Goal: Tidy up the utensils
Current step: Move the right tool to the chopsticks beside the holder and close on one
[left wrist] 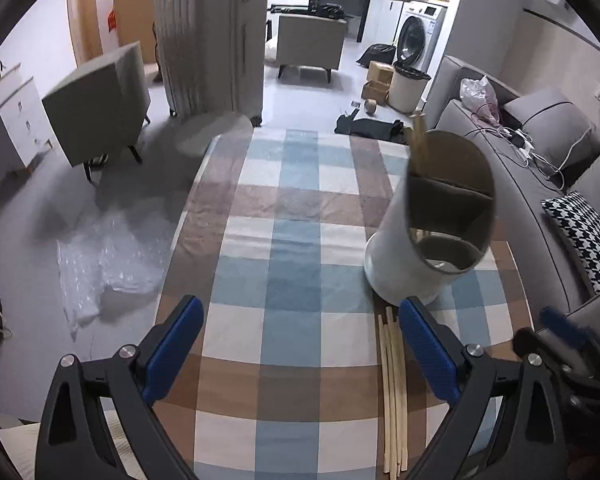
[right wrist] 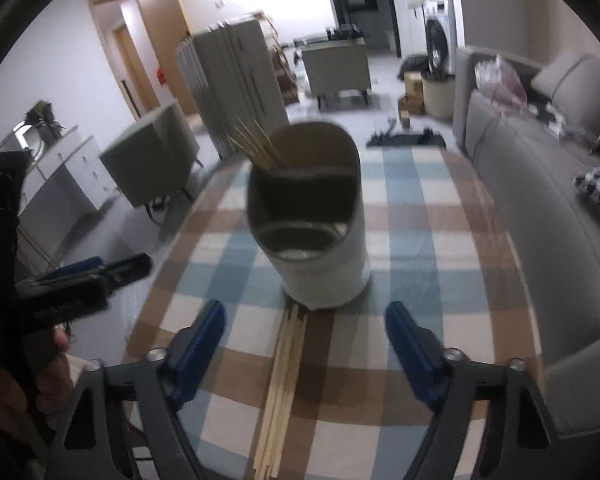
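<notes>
while the checked tablecloth (right wrist: 404, 240) fills most of both views, the white holder (right wrist: 324, 248) stands upright on it, already keeping some chopsticks in its rear compartment. a bundle of loose chopsticks (right wrist: 282, 380) lies flat just in front of the holder, one end almost at its base. the right gripper (right wrist: 306, 346) is spread above that bundle, gripping nothing; the left gripper (left wrist: 300, 344), also wide and empty, has the bundle beside its right finger. best to lower squarely and pinch the sticks together mid-length.

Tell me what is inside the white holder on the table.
The holder has two compartments. Thin wooden sticks stand in the back one. The front one looks empty, but its wall hides part of the bottom.
</notes>
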Tool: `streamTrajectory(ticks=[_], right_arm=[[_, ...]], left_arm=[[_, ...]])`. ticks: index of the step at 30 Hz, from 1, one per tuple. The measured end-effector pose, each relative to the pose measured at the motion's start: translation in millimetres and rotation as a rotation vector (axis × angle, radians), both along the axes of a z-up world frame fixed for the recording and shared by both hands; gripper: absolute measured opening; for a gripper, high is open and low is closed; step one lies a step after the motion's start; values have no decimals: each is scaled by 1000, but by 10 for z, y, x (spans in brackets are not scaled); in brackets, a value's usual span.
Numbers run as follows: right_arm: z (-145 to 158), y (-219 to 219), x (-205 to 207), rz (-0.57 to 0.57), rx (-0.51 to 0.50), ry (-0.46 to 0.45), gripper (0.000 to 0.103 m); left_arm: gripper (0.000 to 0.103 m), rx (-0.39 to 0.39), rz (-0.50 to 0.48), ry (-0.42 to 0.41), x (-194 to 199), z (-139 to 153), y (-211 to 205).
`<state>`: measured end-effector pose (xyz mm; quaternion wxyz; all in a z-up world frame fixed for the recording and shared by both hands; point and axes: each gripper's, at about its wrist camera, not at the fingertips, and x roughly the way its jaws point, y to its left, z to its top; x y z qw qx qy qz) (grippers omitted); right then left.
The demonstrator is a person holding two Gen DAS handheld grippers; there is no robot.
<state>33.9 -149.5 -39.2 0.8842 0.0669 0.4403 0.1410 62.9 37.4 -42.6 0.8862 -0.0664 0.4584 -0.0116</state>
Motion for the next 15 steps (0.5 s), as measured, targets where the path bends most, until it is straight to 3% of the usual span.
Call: streamTrajectory(ticks=[5,8,15], right_arm=[[-349,26,218,5,21,127,59],[-557,106,313,15,-12,194,44],[-958,221,454,26,-39,334,32]], left_arm=[[95,26,7,37,28,-68,-15],[95,26,8,64,47,-106,-10],[95,-16,64,127,128,-202,200]])
